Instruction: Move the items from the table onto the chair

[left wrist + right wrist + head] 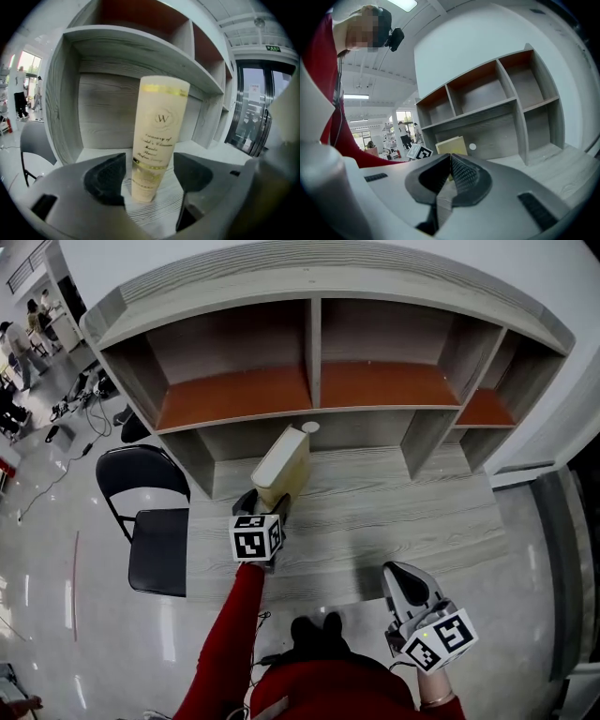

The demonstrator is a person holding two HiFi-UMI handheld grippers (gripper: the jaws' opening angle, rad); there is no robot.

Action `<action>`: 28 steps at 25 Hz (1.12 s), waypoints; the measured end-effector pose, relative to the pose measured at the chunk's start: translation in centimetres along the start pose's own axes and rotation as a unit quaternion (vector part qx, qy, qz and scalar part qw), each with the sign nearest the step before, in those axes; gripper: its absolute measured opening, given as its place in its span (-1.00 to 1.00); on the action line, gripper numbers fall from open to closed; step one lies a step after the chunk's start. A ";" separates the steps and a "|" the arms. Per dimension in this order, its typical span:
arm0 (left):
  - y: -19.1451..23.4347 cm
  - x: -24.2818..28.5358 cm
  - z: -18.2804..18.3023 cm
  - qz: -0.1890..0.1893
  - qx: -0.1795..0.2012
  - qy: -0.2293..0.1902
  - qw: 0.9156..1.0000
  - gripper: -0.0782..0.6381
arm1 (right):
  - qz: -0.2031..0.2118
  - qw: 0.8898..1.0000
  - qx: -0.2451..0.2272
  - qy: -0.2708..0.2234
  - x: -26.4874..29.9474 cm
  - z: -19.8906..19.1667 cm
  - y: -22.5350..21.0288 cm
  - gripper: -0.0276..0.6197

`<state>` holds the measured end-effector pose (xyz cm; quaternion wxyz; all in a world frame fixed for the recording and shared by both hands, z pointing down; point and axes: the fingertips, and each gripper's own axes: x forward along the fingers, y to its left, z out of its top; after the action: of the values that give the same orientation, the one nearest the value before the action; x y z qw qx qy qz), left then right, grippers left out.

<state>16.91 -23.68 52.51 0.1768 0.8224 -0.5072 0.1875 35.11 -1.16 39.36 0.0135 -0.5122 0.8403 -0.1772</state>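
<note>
Left arm: a red sleeve [234, 634] reaches forward from the near edge, and the left gripper [264, 507] is at the near-left part of the surface [375, 521], pointing toward the far shelf unit [319, 381].
Left gripper state: spread wide. The dark pads [104, 178] stand on either side of the cream tube [282, 465] without pressing on it, and a clear gap shows on the right side.
Right arm: held low and near, right of the person's body. The right gripper [401, 579] is over the near-right edge of the surface, well apart from the tube.
Right gripper state: pressed together, with nothing between the jaws.
Cream tube: on the surface, upright, in front of the shelf unit's lower left opening, between the left gripper's jaws.
Chair [155, 540]: black, on the floor just left of the surface, seat bare.
Only the head view shows: both grippers at once, the chair's seat, and the tube's place relative to the chair.
Only the left gripper view shows: gold lettering, a gold band and a "W" emblem on the tube, and its base resting on the wood grain.
Only the right gripper view shows: the tube's flat cream side and the left gripper's marker cube [419, 152] from the right, with a small white round mark [473, 146] on the back panel beside them.
</note>
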 end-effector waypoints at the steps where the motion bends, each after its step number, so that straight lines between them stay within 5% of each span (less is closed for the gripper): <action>1: 0.1 0.5 -0.2 0.001 0.000 0.005 1.000 0.10 | -0.005 1.000 0.004 0.002 0.1 0.0 -0.2 -0.87; 5: 0.6 2.3 -2.0 0.018 0.019 0.032 0.999 0.09 | -0.017 1.000 0.017 0.008 0.2 -0.6 -0.6 -0.87; 8: 0.4 2.2 -1.9 0.018 0.038 0.029 0.999 -0.09 | -0.016 1.000 0.022 0.007 0.4 -0.6 -0.7 -0.88; 15: -3.2 -9.7 3.6 -0.016 0.084 -0.007 0.996 -0.14 | 0.013 1.000 0.016 -0.012 1.9 0.9 -0.2 -0.87; 21: -4.8 -19.1 1.9 0.000 0.041 -0.023 0.999 -0.13 | 0.060 0.998 0.011 -0.013 3.6 1.4 2.0 -0.87; 28: -3.4 -21.7 -0.6 0.041 -0.011 -0.027 0.999 -0.14 | 0.099 0.995 0.005 -0.009 4.1 1.3 3.7 -0.87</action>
<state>10.93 -5.26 42.14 0.1642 0.8036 -0.5472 0.1670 30.25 -3.52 37.60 0.0407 -0.4283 0.8857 -0.1746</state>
